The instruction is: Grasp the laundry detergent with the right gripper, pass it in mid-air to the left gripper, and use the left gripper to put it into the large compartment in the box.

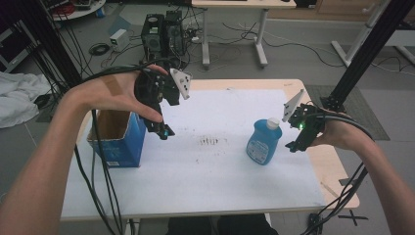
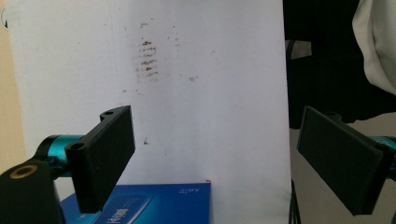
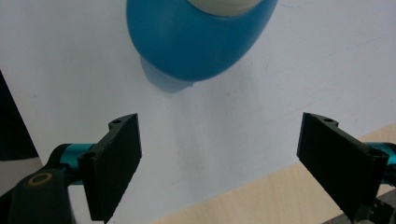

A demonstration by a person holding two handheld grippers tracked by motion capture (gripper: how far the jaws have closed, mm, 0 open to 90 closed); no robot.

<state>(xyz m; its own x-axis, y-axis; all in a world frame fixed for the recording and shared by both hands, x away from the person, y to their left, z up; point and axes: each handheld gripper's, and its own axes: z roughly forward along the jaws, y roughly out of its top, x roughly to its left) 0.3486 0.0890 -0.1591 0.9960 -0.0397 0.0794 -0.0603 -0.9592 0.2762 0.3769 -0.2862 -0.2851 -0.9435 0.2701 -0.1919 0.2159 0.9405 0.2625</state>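
One blue bottle [image 1: 264, 142] with a white cap stands upright on the white sheet [image 1: 210, 181] covering the table [image 1: 337, 171], toward the right side. The right gripper [image 1: 299, 134] hangs just beside the bottle on its right, apart from it; in the right gripper view its jaws stand wide apart with nothing between them and the bottle's blue body [image 3: 196, 37] lies straight ahead, which suggests a line-up for a grasp at the body. One open blue cardboard box [image 1: 117, 134] stands at the sheet's left edge, mouth upward, probably placed as a receptacle. The left gripper [image 1: 164, 129] is held in the air just beside the box's right wall; its jaws are likewise spread and empty in the left gripper view, where a corner of the box [image 2: 154, 205] shows below them. Count: one bottle, one box, two grippers, both unloaded. A patch of brown marks [image 1: 209, 141] soils the sheet between box and bottle.
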